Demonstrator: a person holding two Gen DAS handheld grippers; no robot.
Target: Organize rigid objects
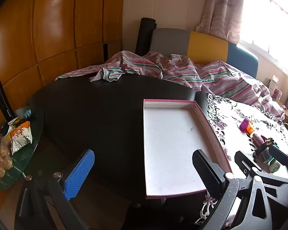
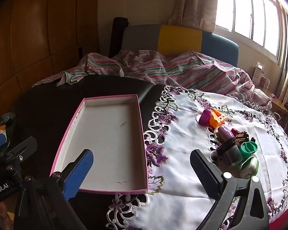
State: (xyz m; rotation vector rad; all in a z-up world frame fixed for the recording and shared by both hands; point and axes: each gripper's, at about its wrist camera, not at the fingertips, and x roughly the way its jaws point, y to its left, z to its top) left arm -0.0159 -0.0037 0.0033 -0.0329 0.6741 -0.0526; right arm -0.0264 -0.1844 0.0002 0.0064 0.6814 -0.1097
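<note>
A shallow white box with a pink rim (image 1: 172,134) (image 2: 105,126) lies empty on a black table. To its right, a cluster of small toys rests on a white embroidered cloth (image 2: 182,134): a purple cup (image 2: 204,117) (image 1: 244,124), an orange piece (image 2: 217,119), a purple roller (image 2: 225,133), a green cap (image 2: 248,147) and a grey cylinder (image 2: 232,153). My left gripper (image 1: 144,172) hovers open over the box's near left edge, holding nothing. My right gripper (image 2: 142,172) is open and empty over the box's near right corner, left of the toys.
A striped pink and green bedsheet (image 1: 182,72) is heaped along the table's far side. Snack bags (image 1: 21,134) crowd a green glass side table at the left. Behind are wooden cabinet doors (image 1: 57,28), grey, yellow and blue seat backs (image 2: 178,38) and a bright window (image 2: 249,15).
</note>
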